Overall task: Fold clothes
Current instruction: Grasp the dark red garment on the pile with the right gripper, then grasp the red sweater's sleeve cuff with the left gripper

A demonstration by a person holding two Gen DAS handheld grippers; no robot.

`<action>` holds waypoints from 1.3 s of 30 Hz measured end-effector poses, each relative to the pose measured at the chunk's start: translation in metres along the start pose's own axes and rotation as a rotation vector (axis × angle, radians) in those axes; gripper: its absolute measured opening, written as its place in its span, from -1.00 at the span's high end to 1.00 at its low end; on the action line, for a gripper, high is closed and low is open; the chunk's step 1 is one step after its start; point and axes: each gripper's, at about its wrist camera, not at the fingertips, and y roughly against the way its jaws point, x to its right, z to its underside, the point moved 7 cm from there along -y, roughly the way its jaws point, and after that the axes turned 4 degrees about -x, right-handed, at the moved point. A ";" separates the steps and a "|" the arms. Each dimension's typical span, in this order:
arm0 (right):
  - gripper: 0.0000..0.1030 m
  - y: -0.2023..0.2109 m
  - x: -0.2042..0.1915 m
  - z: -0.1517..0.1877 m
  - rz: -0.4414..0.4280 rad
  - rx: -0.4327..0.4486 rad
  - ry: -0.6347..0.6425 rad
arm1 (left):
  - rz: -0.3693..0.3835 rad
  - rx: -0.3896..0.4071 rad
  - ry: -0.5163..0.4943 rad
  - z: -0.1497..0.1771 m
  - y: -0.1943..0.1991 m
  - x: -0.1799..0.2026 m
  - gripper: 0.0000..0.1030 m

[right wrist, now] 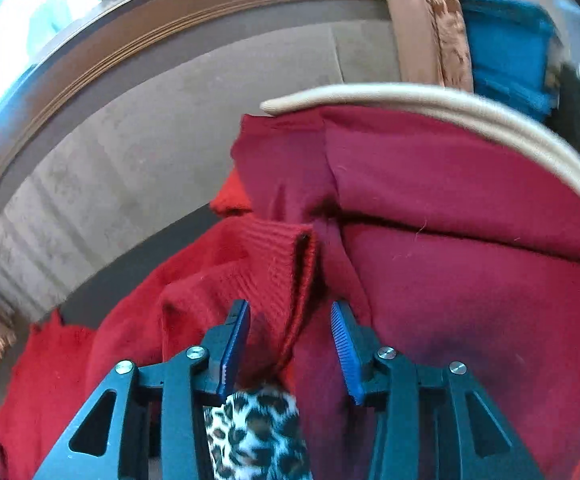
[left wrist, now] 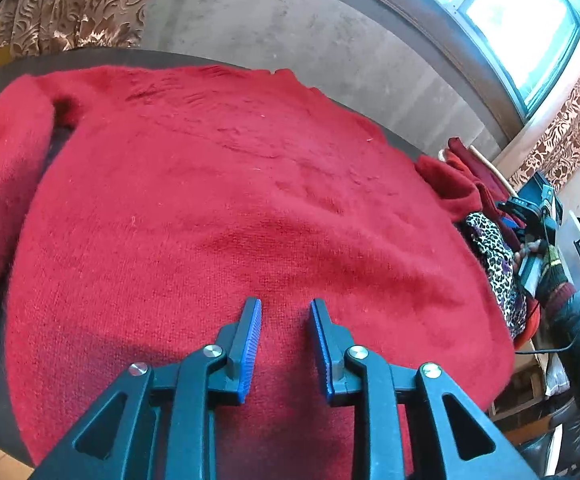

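While red sweater (left wrist: 226, 208) lies flat, hem nearest, both hand-held grippers (left wrist: 285, 306) (right wrist: 290, 308) spread, empty.

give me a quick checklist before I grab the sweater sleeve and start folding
1. Left gripper open above the sweater: ok.
2. Right gripper open: ok.
3. Sleeve cuff lined up between the right fingers: ok.
4. Sweater body lying flat: ok, slight wrinkles.
5. Sleeve free of the leopard print cloth and the dark red garment: not ok, they crowd it.
6. Far sleeve laid out: cannot tell.
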 end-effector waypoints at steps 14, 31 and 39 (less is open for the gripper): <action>0.87 0.015 -0.143 -0.010 -0.463 -0.065 0.057 | 0.107 0.012 0.009 -0.049 0.007 0.023 0.51; -0.07 0.000 -0.263 0.159 -0.630 -0.264 0.297 | 0.274 -0.055 0.028 -0.138 -0.053 0.076 0.39; -0.12 0.018 -0.209 0.201 -0.628 -0.303 0.272 | 0.287 -0.094 0.126 -0.169 -0.108 0.094 0.38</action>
